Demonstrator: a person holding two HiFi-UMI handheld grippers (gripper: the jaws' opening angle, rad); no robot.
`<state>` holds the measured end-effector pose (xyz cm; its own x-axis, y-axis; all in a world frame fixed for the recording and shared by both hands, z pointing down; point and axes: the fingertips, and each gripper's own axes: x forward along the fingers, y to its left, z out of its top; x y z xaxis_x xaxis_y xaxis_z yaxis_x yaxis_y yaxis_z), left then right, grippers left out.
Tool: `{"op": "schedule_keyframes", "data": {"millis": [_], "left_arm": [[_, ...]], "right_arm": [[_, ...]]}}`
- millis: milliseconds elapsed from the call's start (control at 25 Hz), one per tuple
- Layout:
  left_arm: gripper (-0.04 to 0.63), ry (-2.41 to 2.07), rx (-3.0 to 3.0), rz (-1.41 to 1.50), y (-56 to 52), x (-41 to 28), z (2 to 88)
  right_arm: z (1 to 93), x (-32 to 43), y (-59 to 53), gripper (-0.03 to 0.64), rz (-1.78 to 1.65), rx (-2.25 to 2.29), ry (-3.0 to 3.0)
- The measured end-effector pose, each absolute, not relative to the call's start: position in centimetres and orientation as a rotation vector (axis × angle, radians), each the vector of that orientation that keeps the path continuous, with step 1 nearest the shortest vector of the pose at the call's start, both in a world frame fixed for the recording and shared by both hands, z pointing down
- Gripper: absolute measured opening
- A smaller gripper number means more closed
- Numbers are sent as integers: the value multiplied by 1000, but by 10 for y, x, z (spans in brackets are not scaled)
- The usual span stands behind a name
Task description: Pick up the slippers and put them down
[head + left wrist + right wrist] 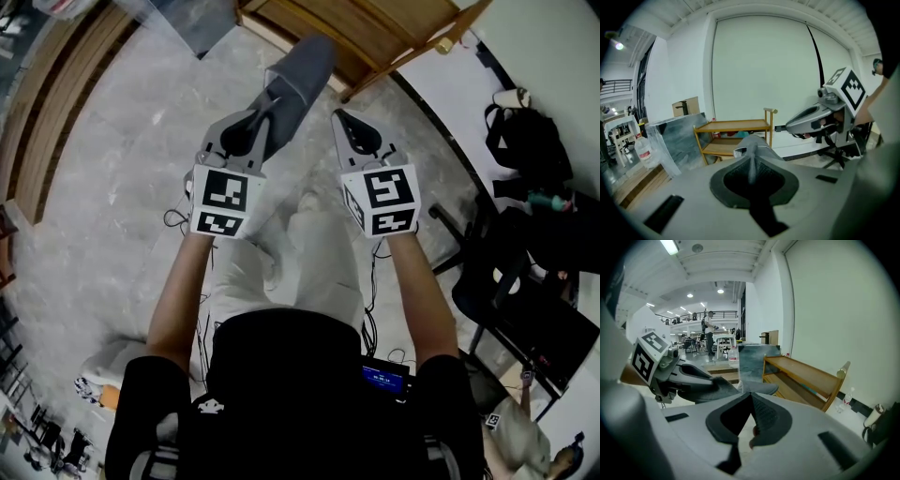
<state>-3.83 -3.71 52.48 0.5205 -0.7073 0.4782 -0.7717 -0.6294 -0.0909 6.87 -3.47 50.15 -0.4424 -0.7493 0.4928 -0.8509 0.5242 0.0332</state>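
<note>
A grey slipper (302, 73) hangs out ahead of me above the pale floor, pinched at its near edge by my left gripper (265, 112), which is shut on it. In the left gripper view the slipper (758, 146) sticks up past the closed jaw tips of the left gripper (751, 159). My right gripper (340, 118) is level with the left one, a little to its right, jaws shut with nothing between them. In the right gripper view the right gripper (751, 397) shows its tips meeting, with the slipper (757, 389) and the left gripper (723, 383) to its left.
A low wooden shelf rack (380, 33) stands ahead by the white wall. A plastic-wrapped grey panel (677, 138) and a water bottle (643, 151) are to its left. A black chair (525, 281) and a backpack (525, 141) are at the right, wooden boards (47, 112) at the left.
</note>
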Motion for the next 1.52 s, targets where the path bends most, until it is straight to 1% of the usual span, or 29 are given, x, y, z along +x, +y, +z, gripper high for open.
{"op": "schedule_keyframes", "data": {"millis": [400,800,1000,1240,1520], "left_arm": [[23,-1243,2645,685,-41,-30,649],[23,-1271,2673,644,-51,-36,754],[23,-1272,2694,618,-61,-35,815],[23,-1257,2721,672,-66,-26,882],[23,-1222,2741,694,-68,-20,927]], "right_arm": [[616,70,-36,-2,285,1335,-2303],[722,69,-49,-3,242,1352,-2302],[775,80,-61,-2,196,1388,-2280],[825,92,-64,-3,162,1410,-2267],[866,98,-65,-3,168,1424,-2248]]}}
